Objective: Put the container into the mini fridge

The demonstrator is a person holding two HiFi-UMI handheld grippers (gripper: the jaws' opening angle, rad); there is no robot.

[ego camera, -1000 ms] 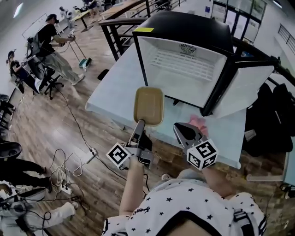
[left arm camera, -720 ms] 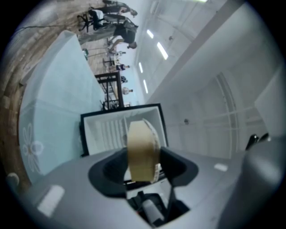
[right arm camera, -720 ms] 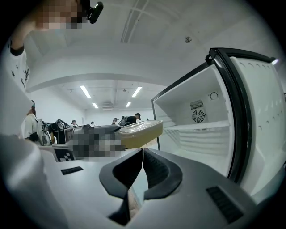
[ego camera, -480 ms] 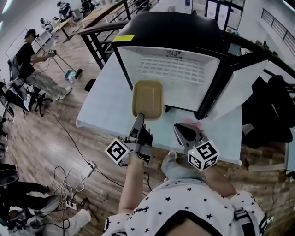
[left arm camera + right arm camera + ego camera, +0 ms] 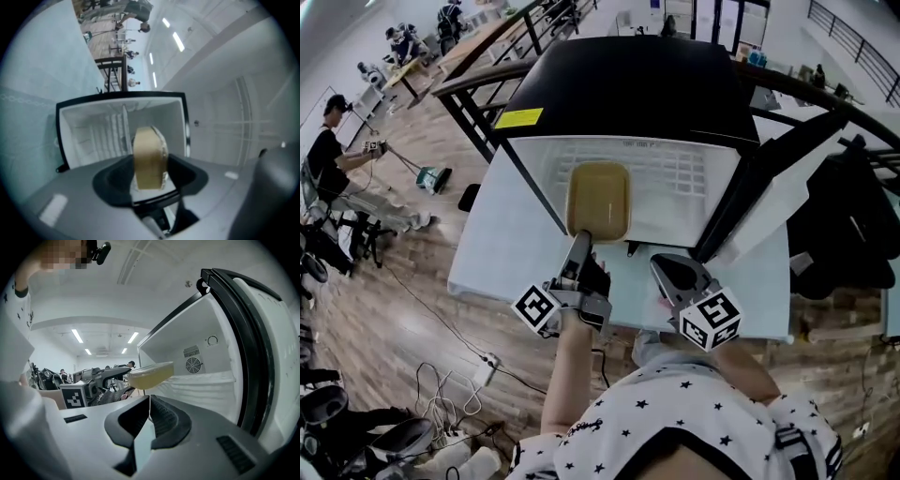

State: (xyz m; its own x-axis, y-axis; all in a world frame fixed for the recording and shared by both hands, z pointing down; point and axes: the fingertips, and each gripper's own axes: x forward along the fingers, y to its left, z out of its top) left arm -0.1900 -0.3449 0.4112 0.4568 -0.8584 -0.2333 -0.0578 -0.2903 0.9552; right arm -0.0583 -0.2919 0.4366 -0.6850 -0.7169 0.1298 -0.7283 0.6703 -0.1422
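While left tongs (image 5: 580, 240) clamp tan container (image 5: 599, 199) by near edge, container now at mini fridge (image 5: 628, 89) mouth, earlier over counter (image 5: 492, 258). Right tongs (image 5: 666, 266) closed, empty. Fridge floor under container hidden.

Sticker: a yellow sticker (image 5: 518, 118) sits on the fridge (image 5: 628, 84) top; I can't read any print on it.
Cubes: the left marker cube (image 5: 538, 310) and the right marker cube (image 5: 711, 320) show only black-and-white square patterns.
Readable text: none I can find.
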